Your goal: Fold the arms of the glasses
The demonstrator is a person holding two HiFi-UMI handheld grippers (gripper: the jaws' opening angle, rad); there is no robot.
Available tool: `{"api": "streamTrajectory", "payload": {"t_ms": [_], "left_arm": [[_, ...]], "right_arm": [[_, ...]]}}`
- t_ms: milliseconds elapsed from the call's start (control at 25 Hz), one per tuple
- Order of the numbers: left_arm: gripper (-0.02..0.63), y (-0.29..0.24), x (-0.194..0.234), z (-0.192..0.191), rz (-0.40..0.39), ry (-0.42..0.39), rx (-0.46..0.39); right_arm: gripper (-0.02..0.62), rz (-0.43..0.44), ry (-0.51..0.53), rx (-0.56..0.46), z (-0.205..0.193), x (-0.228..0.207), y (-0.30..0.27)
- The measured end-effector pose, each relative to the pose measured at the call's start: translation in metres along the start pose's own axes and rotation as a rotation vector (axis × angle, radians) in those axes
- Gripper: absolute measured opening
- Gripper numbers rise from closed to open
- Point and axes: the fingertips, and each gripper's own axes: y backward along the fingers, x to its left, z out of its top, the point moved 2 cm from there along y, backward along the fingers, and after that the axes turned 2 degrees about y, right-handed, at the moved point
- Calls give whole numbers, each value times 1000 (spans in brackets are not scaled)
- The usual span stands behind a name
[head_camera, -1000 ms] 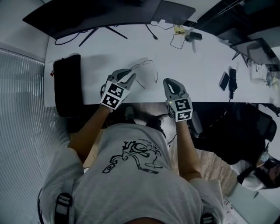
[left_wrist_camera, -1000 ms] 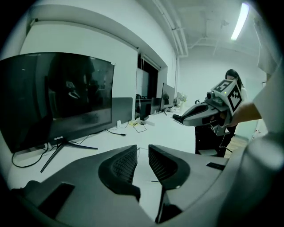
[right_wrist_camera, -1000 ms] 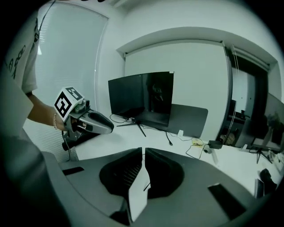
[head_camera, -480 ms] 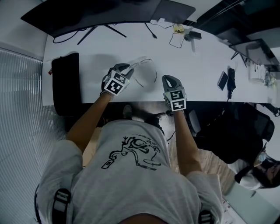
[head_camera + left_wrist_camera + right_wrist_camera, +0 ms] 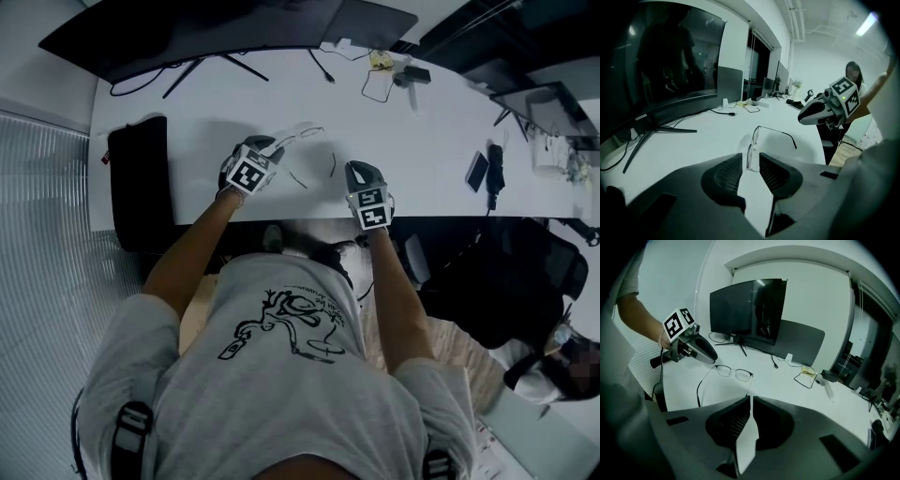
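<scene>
Thin-framed glasses (image 5: 302, 133) rest on the white desk (image 5: 422, 150) with both arms spread out toward me. My left gripper (image 5: 274, 146) is at the left end of the frame. In the left gripper view its jaws are opening, and the near lens of the glasses (image 5: 751, 154) stands edge-on between the tips of the left gripper (image 5: 751, 164) without being pressed. My right gripper (image 5: 356, 171) hovers by the right arm's tip, shut and empty. In the right gripper view the glasses (image 5: 734, 373) lie ahead of the right gripper (image 5: 751, 402), with the left gripper (image 5: 701, 350) beside them.
A dark curved monitor (image 5: 187, 33) stands along the desk's far edge with cables (image 5: 380, 86) to its right. A black pad (image 5: 141, 183) lies at the desk's left end, a phone (image 5: 480, 172) at the right. The desk's near edge is just below both grippers.
Both grippers sank toward the desk and moved away from me. The glasses came down with the left gripper onto the desk, and the left jaws spread apart.
</scene>
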Motion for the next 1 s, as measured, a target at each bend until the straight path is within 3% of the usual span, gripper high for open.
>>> {"api": "streamTrajectory", "payload": {"t_ms": [440, 1000], "left_arm": [[121, -25, 2, -3, -28, 2, 32], [51, -36, 0, 1, -15, -15, 57]], "right_arm": [[29, 35, -42, 92, -22, 5, -30], [29, 109, -59, 124, -24, 15, -47]]}}
